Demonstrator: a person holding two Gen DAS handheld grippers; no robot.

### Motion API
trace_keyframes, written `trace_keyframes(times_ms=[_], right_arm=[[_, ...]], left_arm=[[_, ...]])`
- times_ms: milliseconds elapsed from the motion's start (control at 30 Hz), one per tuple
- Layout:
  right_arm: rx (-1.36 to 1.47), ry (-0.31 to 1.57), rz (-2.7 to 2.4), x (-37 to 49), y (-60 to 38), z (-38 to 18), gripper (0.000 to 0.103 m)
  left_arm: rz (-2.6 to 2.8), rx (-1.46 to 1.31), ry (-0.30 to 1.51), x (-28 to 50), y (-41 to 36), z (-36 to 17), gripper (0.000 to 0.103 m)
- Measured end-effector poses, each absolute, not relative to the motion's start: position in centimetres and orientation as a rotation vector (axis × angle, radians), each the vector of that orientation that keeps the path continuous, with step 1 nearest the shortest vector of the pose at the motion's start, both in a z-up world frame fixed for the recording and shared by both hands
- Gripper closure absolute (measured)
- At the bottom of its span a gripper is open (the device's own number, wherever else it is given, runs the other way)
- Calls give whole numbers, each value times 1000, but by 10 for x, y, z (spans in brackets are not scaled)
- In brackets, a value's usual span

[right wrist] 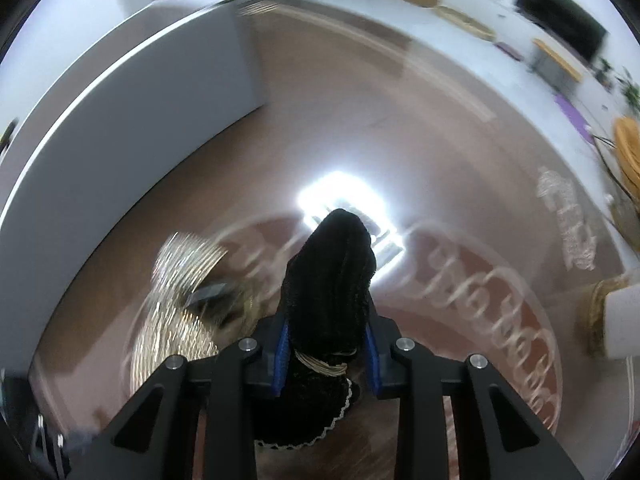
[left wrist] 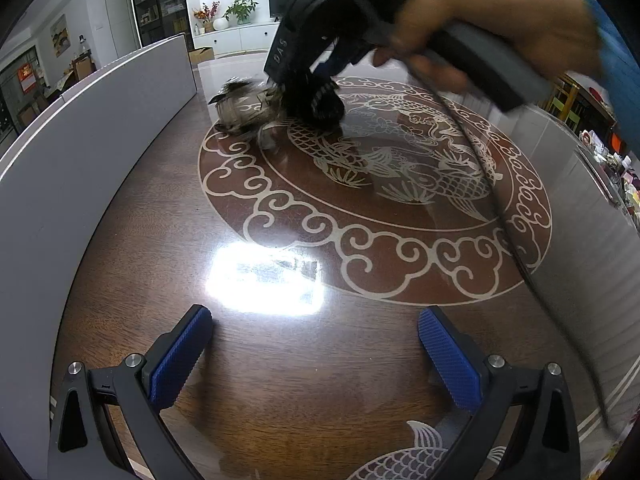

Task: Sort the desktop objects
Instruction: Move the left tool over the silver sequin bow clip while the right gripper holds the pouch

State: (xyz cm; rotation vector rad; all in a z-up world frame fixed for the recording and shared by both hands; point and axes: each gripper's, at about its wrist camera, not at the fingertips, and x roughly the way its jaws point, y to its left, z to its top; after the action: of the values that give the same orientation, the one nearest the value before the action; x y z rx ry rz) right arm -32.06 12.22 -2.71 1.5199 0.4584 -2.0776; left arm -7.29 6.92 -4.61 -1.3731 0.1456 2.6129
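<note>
— Why is the right gripper (right wrist: 326, 354) clamped on that black pouch (right wrist: 330, 280)?
— To lift it off the desk (left wrist: 280, 360), away from the feathers (left wrist: 240, 110). Left gripper (left wrist: 316, 354) jaws gape, empty.

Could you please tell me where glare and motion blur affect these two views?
Left wrist view: a ceiling-light glare patch whitens the table, and the person's hand is smeared. Right wrist view: the tabletop pattern streaks with motion blur, while the black fabric item stays fairly sharp.
</note>
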Motion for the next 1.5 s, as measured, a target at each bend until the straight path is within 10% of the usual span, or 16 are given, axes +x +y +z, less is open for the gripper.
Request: trace_keyframes(times_ms=[800,1067,1500], right_arm=[[1452,184,-2521,-60,316,-25,71],[1395,183,-2595,-57,305,-37,34],[1332,147,-2660,-54,308,-43,16]], left_arm=[[2614,-1373,145,-73,69,-46,0],[2615,-1373,144,-73,69,-46,0],[2615,-1373,144,-73,70,-46,0]])
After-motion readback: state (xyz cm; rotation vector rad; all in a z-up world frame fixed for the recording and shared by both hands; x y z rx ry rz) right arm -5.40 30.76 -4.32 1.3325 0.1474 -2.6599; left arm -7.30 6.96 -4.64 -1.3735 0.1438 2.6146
